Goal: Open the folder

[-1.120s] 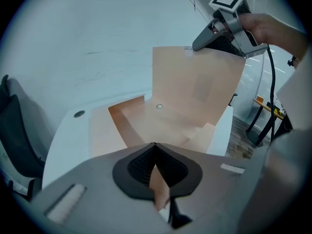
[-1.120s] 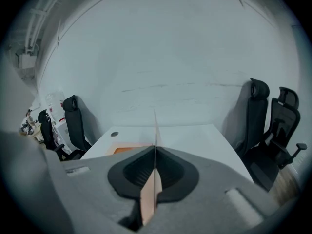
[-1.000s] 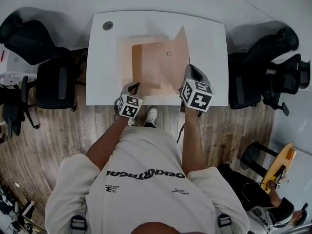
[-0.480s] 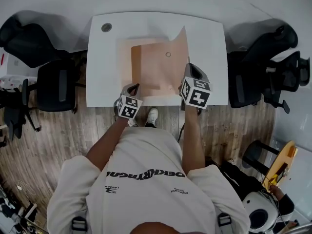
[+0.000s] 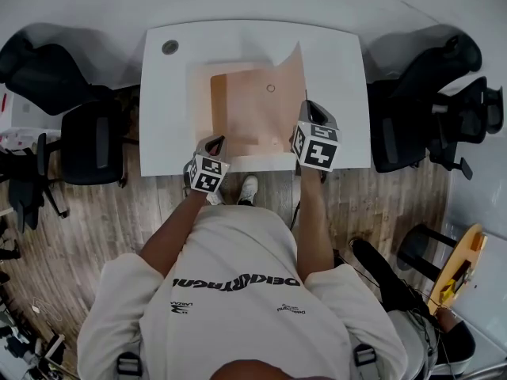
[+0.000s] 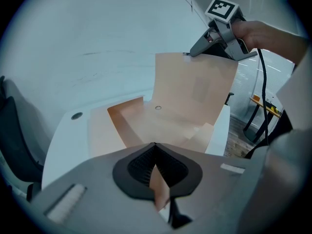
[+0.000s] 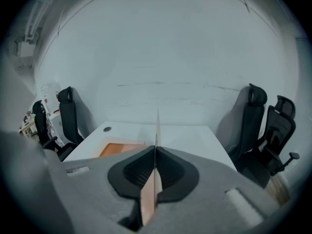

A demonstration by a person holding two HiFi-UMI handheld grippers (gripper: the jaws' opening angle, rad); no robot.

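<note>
Still upright, the folder [image 5: 252,111] cover barely shifts, pinched by the right gripper [image 5: 308,106], while the left gripper [image 5: 215,142] keeps clamping its near edge.

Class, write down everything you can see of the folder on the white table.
The folder looks like plain tan card, half open on the table. Its back lies flat; its cover stands raised at the right, pinched by the right gripper. The left gripper pinches its near edge. A small ring marks the inside.
</note>
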